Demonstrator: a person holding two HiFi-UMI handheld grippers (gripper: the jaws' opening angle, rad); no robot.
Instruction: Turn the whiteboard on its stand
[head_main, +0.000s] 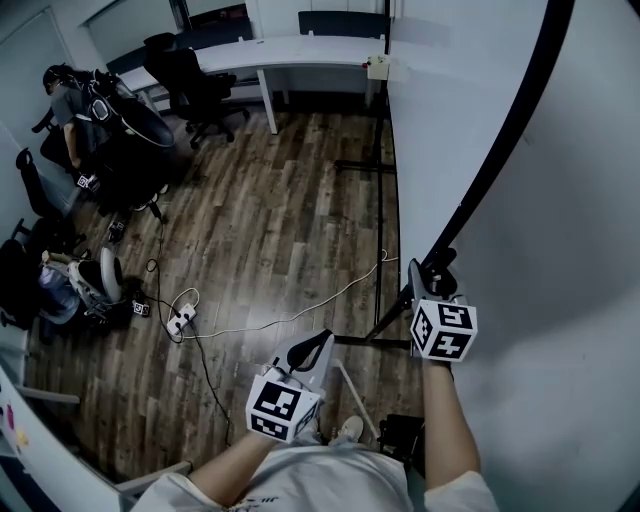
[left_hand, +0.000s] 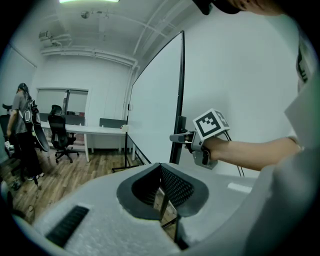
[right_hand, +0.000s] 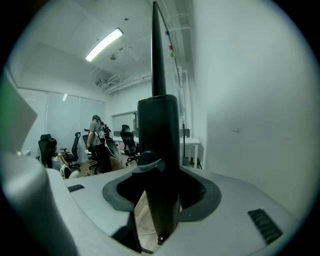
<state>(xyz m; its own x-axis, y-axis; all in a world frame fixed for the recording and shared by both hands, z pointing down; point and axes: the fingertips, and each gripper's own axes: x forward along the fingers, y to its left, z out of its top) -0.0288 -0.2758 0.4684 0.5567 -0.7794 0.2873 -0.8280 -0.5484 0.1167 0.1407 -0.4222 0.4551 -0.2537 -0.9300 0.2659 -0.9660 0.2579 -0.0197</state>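
The whiteboard (head_main: 530, 210) fills the right of the head view, a white panel with a black frame edge (head_main: 510, 130) running down its left side. My right gripper (head_main: 437, 272) is on that edge low down, and the black frame bar (right_hand: 159, 150) fills the space between its jaws, so it is shut on the bar. The left gripper view also shows the right gripper (left_hand: 176, 137) on the frame (left_hand: 180, 90). My left gripper (head_main: 318, 343) hangs near my body, off the board, with its jaws (left_hand: 161, 182) together and nothing between them.
The stand's black legs and bars (head_main: 378, 180) run over the wooden floor by the board. A white cable (head_main: 290, 315) and a power strip (head_main: 180, 320) lie on the floor. Farther off are office chairs (head_main: 195, 85), a long desk (head_main: 280, 52) and a person (head_main: 70, 100).
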